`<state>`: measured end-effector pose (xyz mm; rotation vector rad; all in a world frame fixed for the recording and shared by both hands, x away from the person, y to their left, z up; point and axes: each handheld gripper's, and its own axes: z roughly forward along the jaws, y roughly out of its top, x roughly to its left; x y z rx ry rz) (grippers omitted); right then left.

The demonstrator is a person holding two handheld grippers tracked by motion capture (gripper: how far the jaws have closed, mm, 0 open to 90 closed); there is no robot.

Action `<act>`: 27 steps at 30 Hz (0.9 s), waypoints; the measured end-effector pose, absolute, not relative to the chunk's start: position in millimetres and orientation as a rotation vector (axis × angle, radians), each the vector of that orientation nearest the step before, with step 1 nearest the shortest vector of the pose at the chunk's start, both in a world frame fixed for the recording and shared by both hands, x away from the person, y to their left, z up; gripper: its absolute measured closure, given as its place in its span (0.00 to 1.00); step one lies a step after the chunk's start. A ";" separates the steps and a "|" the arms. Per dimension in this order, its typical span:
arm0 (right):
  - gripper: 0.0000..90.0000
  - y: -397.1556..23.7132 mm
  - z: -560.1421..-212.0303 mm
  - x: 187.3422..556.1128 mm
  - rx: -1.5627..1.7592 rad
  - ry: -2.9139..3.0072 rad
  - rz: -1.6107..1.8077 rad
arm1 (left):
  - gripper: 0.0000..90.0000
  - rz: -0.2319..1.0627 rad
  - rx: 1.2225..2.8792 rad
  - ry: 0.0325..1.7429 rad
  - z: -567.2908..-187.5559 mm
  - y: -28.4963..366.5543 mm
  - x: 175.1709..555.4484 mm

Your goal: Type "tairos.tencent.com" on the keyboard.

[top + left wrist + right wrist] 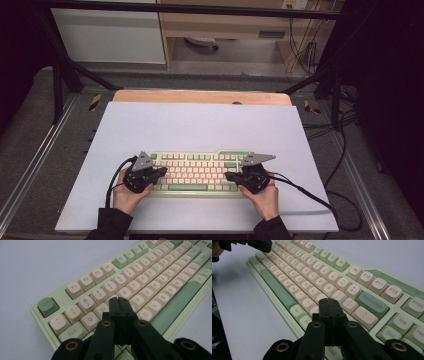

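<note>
A pale green keyboard [200, 172] with cream and green keys lies on the white mat near the front of the table. My left gripper [162, 172] hovers over its left end, jaws shut with nothing between them; in the left gripper view the left gripper [118, 299] has its tips above the keys near W and E on the keyboard [140, 287]. My right gripper [228, 176] is over the right end, also shut and empty; in the right gripper view the right gripper [328, 300] has its tips above the keys right of L on the keyboard [317, 277].
The white mat [200, 125] covers a wooden table [200, 96] and has bare room behind the keyboard. Black cables [310, 192] trail from both grippers. Beyond the table stand a metal frame and furniture. The other gripper [249, 243] shows at the top left of the right gripper view.
</note>
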<state>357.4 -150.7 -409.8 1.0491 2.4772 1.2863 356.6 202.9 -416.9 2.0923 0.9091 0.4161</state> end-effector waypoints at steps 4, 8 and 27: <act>1.00 -143.7 -408.7 356.9 1.033 2.491 1.290 | 1.00 0.418 2.080 0.912 -415.7 208.6 353.2; 1.00 -135.2 -408.5 356.8 1.009 2.508 1.288 | 1.00 0.416 2.073 0.916 -415.7 213.8 350.7; 1.00 -100.3 -407.8 359.9 0.944 2.558 1.285 | 1.00 0.418 2.062 0.928 -417.4 224.6 347.7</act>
